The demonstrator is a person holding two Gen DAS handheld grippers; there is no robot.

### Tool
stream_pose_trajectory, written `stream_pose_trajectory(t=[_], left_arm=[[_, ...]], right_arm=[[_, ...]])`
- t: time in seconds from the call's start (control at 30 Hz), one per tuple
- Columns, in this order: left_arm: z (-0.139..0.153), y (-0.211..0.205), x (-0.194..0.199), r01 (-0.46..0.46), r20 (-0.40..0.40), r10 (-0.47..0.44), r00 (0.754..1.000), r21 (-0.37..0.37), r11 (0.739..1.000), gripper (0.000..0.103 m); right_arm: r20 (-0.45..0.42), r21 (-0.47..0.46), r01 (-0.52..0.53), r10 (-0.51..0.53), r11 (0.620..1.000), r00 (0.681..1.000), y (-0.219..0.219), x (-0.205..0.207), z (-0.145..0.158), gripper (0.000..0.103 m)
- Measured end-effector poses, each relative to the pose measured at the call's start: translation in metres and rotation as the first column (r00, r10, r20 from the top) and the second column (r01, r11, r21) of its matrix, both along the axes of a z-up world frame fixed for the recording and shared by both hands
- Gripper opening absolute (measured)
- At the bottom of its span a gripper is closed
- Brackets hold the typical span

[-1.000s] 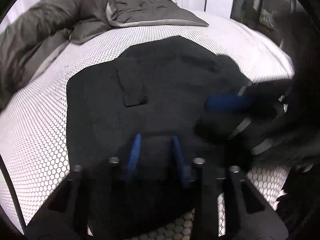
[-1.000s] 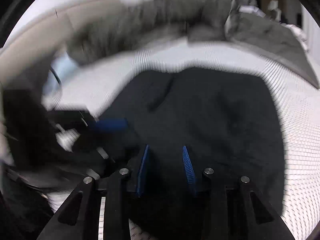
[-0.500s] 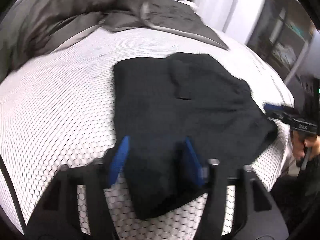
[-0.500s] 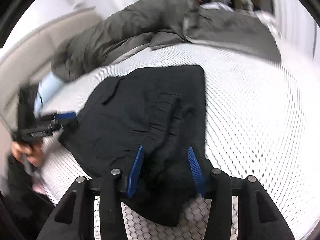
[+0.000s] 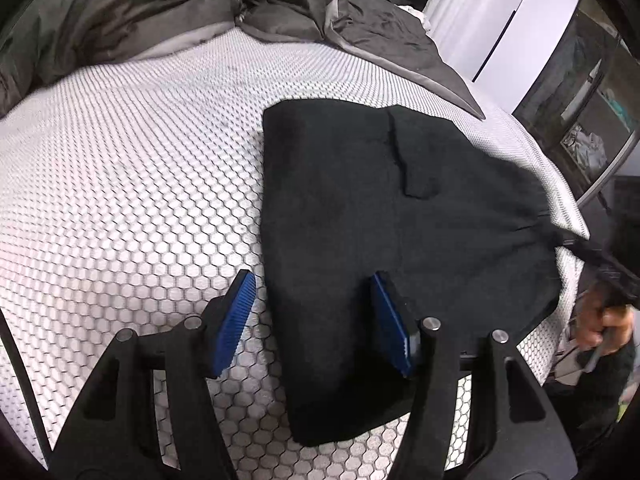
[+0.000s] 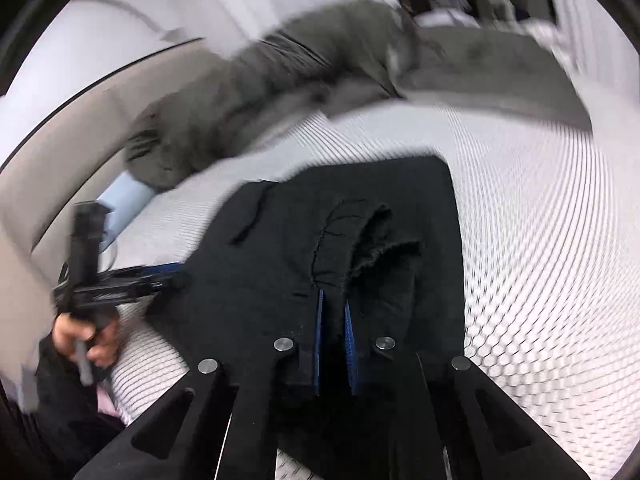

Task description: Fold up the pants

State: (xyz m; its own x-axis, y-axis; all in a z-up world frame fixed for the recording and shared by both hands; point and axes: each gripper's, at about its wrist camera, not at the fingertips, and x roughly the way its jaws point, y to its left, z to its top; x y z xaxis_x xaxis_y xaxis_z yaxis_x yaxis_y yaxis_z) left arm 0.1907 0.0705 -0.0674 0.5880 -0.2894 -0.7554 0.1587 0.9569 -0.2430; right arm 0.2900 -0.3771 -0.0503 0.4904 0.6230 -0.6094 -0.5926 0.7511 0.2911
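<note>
Since half a second ago the left gripper (image 5: 312, 320) hasn't closed, jaws wide over the black pants' (image 5: 360, 200) left edge on the bed (image 5: 120, 200), holding nothing. Right gripper (image 6: 333, 344) just pinched the bunched waistband; lifting one-sided could wreck the fold.

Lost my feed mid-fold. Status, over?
Right gripper shut on pants, waistband bunched. Left gripper open, straddling pants' near-left edge, not pinching. Pants partly folded on bed. Duvet well back, nothing in the way.
</note>
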Motion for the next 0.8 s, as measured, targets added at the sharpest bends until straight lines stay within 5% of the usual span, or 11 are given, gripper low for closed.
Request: stream_pose_trajectory(t=[0.1, 0.13, 0.23, 0.33, 0.43, 0.5, 0.57, 0.67, 0.8], left_arm=[[0.0, -0.01, -0.007, 0.039, 0.009, -0.04, 0.999, 0.046, 0.998, 0.056], [-0.001, -0.012, -0.009, 0.044, 0.009, -0.045, 0.999, 0.061, 0.997, 0.056], [0.002, -0.02, -0.016, 0.04, 0.017, -0.042, 0.999, 0.1, 0.994, 0.056], [0.015, -0.029, -0.039, 0.078, 0.097, -0.091, 0.991, 0.128, 0.989, 0.059], [0.002, -0.053, -0.041, 0.113, 0.075, -0.13, 0.989, 0.195, 0.974, 0.07], [-0.01, -0.074, -0.041, 0.125, 0.067, -0.155, 0.986, 0.324, 0.938, 0.076], [-0.011, -0.081, -0.045, 0.131, 0.072, -0.168, 0.983, 0.368, 0.921, 0.076], [-0.009, -0.076, -0.052, 0.135, 0.064, -0.164, 0.984, 0.321, 0.937, 0.078], [0.009, -0.054, -0.051, 0.109, 0.101, -0.122, 0.987, 0.121, 0.987, 0.078]], right_arm=[[-0.01, -0.122, 0.026, -0.028, 0.992, 1.0, 0.001, -0.001, -0.017, 0.014], [-0.035, -0.182, 0.054, -0.062, 0.982, 0.997, 0.001, 0.006, -0.032, 0.024], [-0.084, -0.111, 0.066, -0.076, 0.992, 0.994, -0.015, 0.008, -0.036, 0.03], [-0.023, -0.084, 0.055, -0.057, 0.995, 0.998, -0.03, -0.012, -0.015, 0.055], [-0.071, -0.014, 0.035, -0.036, 0.999, 0.997, -0.039, -0.014, -0.021, 0.056], [-0.095, -0.106, 0.028, -0.039, 0.994, 0.995, -0.031, -0.007, -0.036, 0.056], [-0.086, -0.18, 0.013, -0.029, 0.984, 0.996, -0.029, -0.01, -0.045, 0.056], [-0.092, -0.234, 0.005, -0.028, 0.972, 0.995, -0.046, -0.016, -0.04, 0.061], [-0.111, -0.087, 0.036, -0.046, 0.996, 0.993, -0.075, -0.017, -0.027, 0.062]])
